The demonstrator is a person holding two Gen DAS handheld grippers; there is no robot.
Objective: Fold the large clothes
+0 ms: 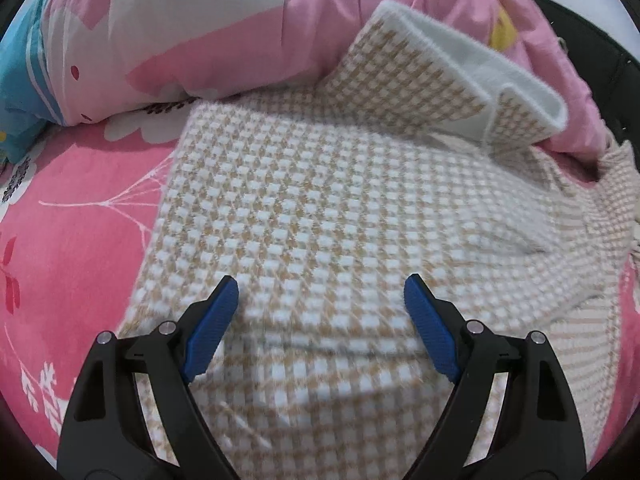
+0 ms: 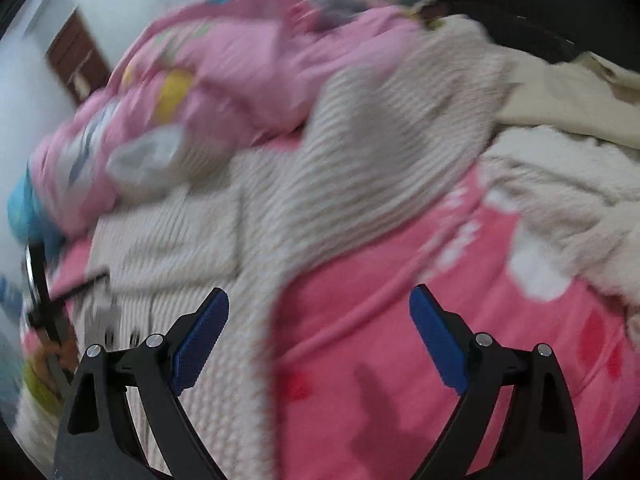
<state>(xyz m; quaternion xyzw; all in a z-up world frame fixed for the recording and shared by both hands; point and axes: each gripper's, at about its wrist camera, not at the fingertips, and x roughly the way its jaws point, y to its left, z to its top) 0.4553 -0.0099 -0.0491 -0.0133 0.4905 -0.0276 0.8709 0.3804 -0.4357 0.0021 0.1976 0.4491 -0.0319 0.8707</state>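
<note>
A pink floral bedsheet (image 1: 72,240) is covering the bed, and a bunched pink quilt (image 1: 240,40) is lying along its far side, crowding the top edge of the checked garment (image 1: 320,200). That beige-and-white houndstooth piece is lying spread flat on the sheet, with one sleeve (image 1: 460,76) riding up against the quilt so that its white lining is showing. In the blurred right wrist view the same garment (image 2: 360,152) is draping leftward across the bed, while cream fleecy fabric (image 2: 560,184) is piling up at the right, just beside the garment's far end. The left gripper (image 1: 322,292) is pointing steeply down over the near part of the garment, its blue pads standing wide apart and gripping nothing. The right gripper (image 2: 320,300) is hovering, angled down, over the garment's edge and bare pink sheet, its jaws likewise spread wide and holding nothing.
</note>
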